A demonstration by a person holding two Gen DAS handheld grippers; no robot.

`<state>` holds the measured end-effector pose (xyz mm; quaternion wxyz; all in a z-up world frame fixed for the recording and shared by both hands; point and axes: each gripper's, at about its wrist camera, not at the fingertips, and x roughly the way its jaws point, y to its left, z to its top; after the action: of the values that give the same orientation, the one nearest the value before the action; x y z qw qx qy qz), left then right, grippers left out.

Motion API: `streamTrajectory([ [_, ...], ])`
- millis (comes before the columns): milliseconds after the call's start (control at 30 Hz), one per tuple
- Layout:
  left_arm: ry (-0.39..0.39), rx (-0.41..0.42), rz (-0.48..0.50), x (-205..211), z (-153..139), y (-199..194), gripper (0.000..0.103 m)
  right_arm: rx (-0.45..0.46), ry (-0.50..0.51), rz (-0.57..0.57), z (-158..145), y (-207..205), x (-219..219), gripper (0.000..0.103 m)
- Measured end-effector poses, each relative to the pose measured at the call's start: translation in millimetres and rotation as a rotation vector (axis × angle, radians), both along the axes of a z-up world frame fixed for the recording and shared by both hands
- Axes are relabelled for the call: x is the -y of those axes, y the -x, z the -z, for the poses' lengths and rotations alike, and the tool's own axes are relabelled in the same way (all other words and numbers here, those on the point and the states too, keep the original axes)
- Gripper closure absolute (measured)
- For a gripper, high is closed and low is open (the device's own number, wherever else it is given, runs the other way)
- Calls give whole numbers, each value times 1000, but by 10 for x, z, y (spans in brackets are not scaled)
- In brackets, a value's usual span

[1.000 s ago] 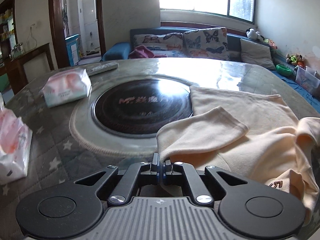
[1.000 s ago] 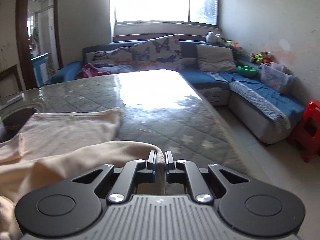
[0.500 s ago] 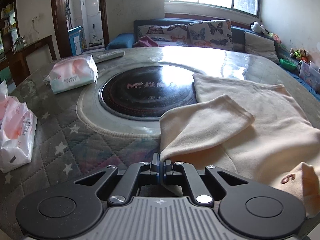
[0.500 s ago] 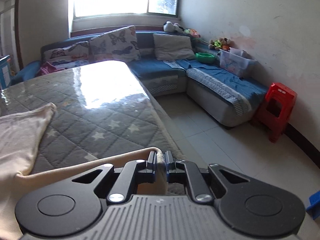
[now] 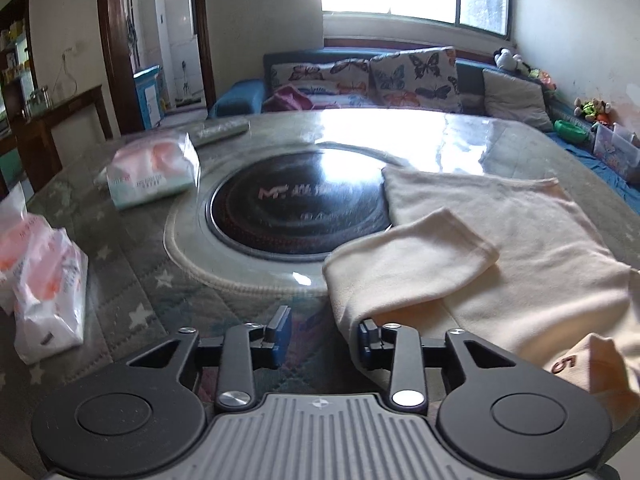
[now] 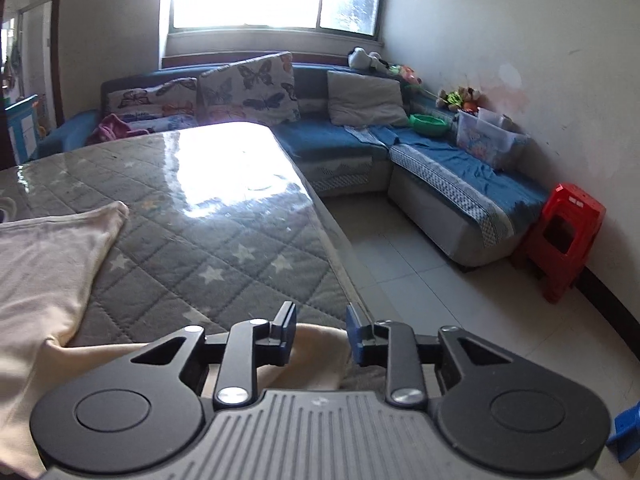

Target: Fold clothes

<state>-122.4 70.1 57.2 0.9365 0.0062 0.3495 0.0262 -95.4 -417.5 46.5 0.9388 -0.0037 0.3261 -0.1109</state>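
Cream garment (image 5: 500, 248) is covering the table (image 5: 132, 272) right of the round black hotplate (image 5: 296, 212). Left of the hotplate, two tissue packs (image 5: 154, 170) (image 5: 44, 284) are blocking passage; bare quilted cover is lying between them. Behind the hotplate, a remote (image 5: 222, 130) is sitting near the far edge. Right of the garment, starred cover (image 6: 208, 232) is running unobstructed to the table's edge.

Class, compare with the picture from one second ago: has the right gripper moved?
Yes. The right gripper has swung right and opened: the red stool now shows, and the cream garment sits further left.
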Motion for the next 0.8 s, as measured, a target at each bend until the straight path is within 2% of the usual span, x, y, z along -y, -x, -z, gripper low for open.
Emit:
streamTrajectory([
  [100,-5,24,33,55,-77,36,65,3,-31,-75,-69,6,-87,63],
  [333,8,54,66,158,-178,-50,65,-18,-77,-217,-75,-138,-441,63],
  [500,69,39,130,278,-157,-226,66,-68,-128,-335,23,-315,-733,63],
  [567,66,18,175,401,-74,-325,69,-89,-134,-388,82,-388,-870,64],
  [633,72,-9,217,506,22,-435,78,-104,-133,-428,136,-477,-1001,64],
  [667,76,-23,233,550,69,-487,79,-109,-132,-436,148,-504,-1030,65],
  [800,70,-59,270,668,209,-636,83,-130,-107,-470,222,-708,-1215,77],
])
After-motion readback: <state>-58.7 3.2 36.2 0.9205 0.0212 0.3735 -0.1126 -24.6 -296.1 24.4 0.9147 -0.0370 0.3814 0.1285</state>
